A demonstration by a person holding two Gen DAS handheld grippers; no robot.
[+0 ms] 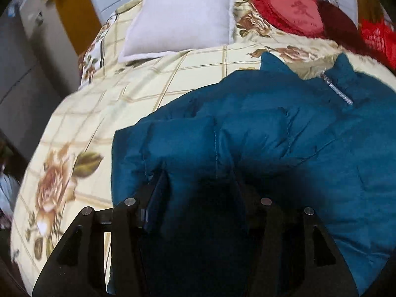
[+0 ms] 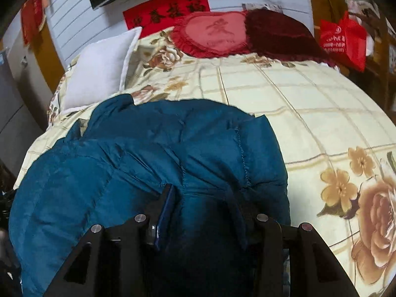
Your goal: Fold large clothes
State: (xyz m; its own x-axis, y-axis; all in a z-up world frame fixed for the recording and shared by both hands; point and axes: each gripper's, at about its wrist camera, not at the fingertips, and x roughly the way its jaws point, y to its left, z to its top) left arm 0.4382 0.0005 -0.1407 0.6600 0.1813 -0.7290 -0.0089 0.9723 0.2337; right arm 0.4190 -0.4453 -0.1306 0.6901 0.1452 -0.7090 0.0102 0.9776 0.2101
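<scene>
On the bed [image 1: 153, 79], over a cream quilt printed with a grid and brown roses, a blue padded jacket [image 1: 284, 133] was laid out. Its collar, with a silver zip [image 1: 337, 89], was turned toward the head of the bed.

Left claw [image 1: 198, 175]: a thick fold of the jacket was seen bunched between the two fingers [image 1: 158, 185], the jaws held partly apart by the padding and pinching it. The fold filled the gap fully; the fabric beneath was lost in shadow.

Right claw [image 2: 201, 195]: a second fold of the jacket [image 2: 153, 143] was gripped in the same way, the fingers [image 2: 168, 198] pressed into the quilted cloth on either side. The jaws were kept partly apart by the bulk of the fabric.

In the right wrist view the jacket was observed to lie toward the left half of the bed [image 2: 297, 104], with bare quilt to its right.

Behind the jacket, a white pillow [image 1: 180, 17] was noted near the head of the bed, apart from the collar. A red heart-shaped cushion [image 2: 212, 33] and a dark red cushion [image 2: 279, 32] were placed beside it, touching each other. A red bag [image 2: 344, 42] was seen off the bed's far right corner, and a red banner [image 2: 168, 8] on the wall behind.
</scene>
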